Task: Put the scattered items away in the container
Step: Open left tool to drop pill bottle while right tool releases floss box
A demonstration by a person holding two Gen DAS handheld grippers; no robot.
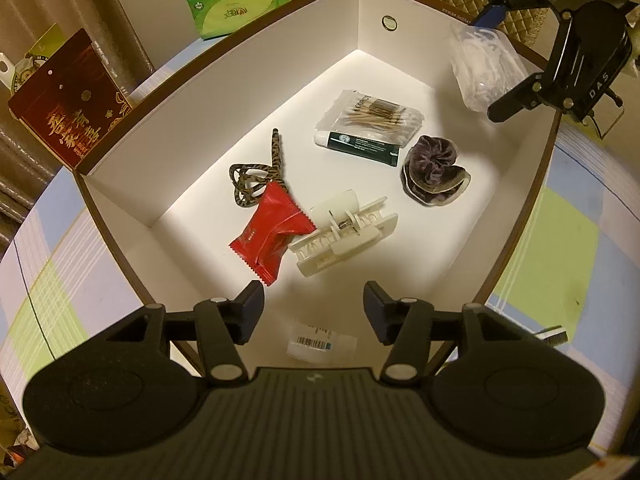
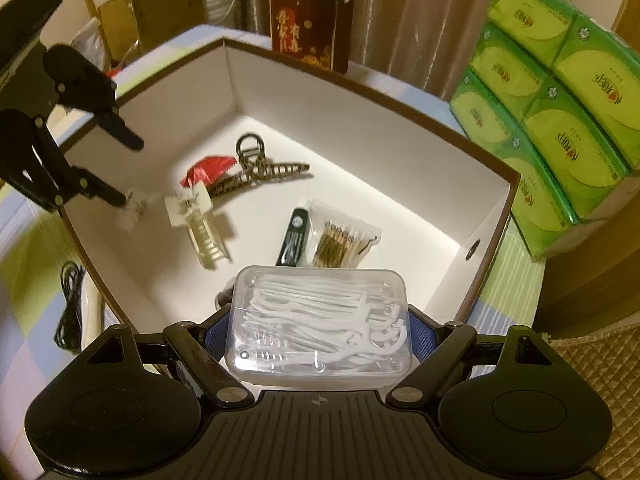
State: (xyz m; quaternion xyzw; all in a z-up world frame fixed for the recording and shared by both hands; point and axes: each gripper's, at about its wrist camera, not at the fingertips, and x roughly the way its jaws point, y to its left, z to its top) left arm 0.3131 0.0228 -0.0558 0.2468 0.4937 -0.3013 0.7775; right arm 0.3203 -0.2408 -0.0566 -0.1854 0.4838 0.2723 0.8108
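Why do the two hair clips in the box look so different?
The white hair clip is plain cream plastic, chunky and wide; the striped hair clip is brown with a tiger-like pattern, thin and long. The white one lies beside the red packet, apparently touching it; the striped one is partly covered by it. Both are claw clips lying on the floor of the box, and neither tool holds them.

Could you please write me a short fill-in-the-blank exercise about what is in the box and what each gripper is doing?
1. The right gripper is shut on a clear case of dental ____.
2. The red snack packet lies partly on the leopard-print hair ____.
3. The left gripper's fingers are ____, holding nothing.
4. The purple scrunchie lies ____ the box.

Missing words: floss picks; clip; open; inside
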